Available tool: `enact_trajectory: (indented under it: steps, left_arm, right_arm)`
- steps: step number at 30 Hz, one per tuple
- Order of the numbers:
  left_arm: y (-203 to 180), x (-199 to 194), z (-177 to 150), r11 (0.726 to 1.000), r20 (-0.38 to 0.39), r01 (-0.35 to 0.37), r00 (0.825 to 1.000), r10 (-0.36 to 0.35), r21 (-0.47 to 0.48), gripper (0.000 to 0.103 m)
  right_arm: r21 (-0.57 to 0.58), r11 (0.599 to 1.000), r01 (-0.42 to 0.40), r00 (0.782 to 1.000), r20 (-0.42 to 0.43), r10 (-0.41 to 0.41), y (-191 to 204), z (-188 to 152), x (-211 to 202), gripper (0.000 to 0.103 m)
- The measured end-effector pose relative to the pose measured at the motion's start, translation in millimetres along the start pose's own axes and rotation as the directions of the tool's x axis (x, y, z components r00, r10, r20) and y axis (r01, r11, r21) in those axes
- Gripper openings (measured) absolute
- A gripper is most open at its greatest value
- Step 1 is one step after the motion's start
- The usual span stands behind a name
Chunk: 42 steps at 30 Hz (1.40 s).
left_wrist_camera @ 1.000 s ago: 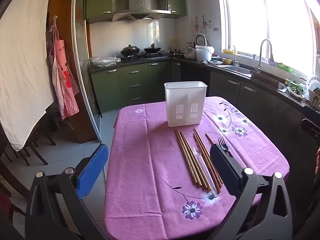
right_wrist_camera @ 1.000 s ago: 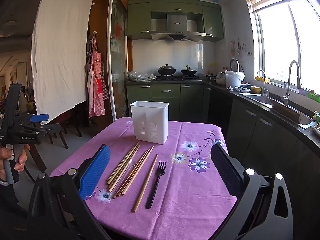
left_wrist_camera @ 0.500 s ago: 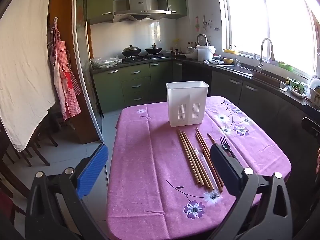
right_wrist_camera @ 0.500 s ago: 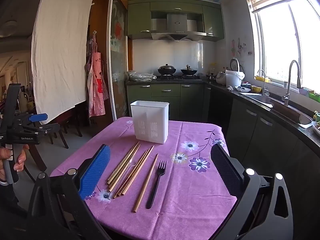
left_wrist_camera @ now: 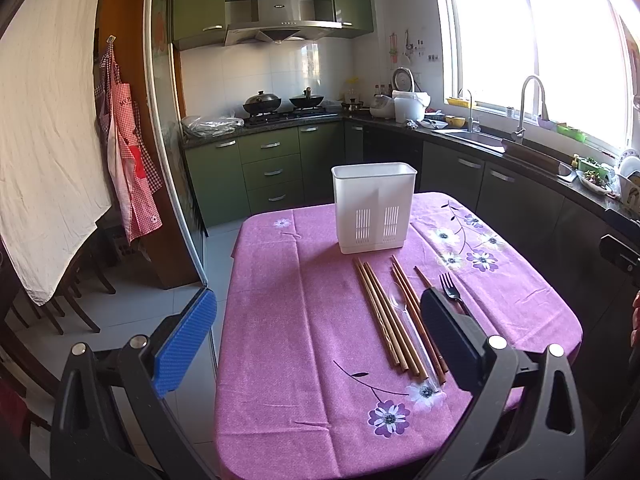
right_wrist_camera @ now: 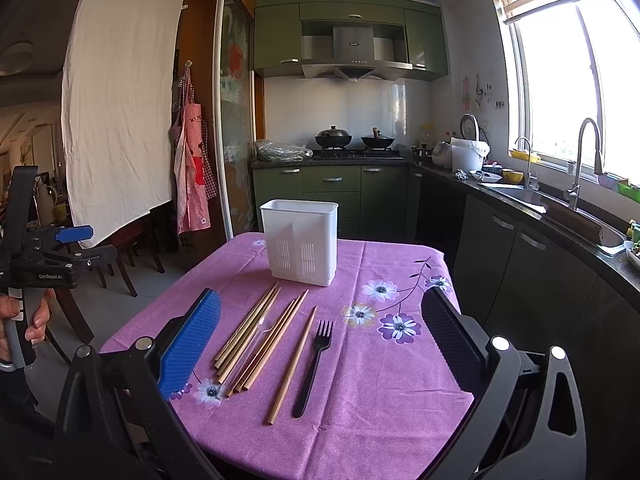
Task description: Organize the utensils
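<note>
A white slotted utensil holder [left_wrist_camera: 374, 208] [right_wrist_camera: 302, 240] stands upright at the far side of the purple floral tablecloth [left_wrist_camera: 304, 320] [right_wrist_camera: 392, 368]. In front of it lie several wooden chopsticks [left_wrist_camera: 384, 316] [right_wrist_camera: 256, 336], a clear plastic spoon [left_wrist_camera: 404, 316] among them, and a black fork [left_wrist_camera: 452, 294] [right_wrist_camera: 316, 360]. My left gripper [left_wrist_camera: 320, 340] is open and empty, above the table's near left edge. My right gripper [right_wrist_camera: 324, 340] is open and empty, above the chopsticks and fork. The left gripper also shows in the right wrist view [right_wrist_camera: 48, 256], held in a hand.
Green kitchen cabinets and a stove with pots [left_wrist_camera: 280, 104] stand behind the table. A counter with a sink and tap [left_wrist_camera: 528, 112] runs along the right under a bright window. A white cloth [left_wrist_camera: 48, 140] and an apron hang at the left, chairs below.
The left wrist view has shifted slightly; the table and holder sit a little further right in it. The right gripper has not moved. Nothing on the table moved.
</note>
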<state>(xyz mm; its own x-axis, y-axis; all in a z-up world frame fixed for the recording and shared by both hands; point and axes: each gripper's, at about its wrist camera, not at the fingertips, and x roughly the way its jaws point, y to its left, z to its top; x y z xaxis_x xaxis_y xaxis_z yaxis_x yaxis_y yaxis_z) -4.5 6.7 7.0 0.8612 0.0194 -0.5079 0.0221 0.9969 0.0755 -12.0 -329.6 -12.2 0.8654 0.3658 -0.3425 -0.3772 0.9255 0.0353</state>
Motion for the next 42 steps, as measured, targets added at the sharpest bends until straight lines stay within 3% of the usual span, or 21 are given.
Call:
enact_trajectory:
  steps: [42]
  left_arm:
    - [-3.6, 2.5, -5.2, 1.000, -0.002, 0.005, 1.000, -0.005, 0.014, 0.097]
  right_arm:
    - [0.008, 1.000, 0.003, 1.000, -0.006, -0.003, -1.6, -1.7, 3.7, 0.099]
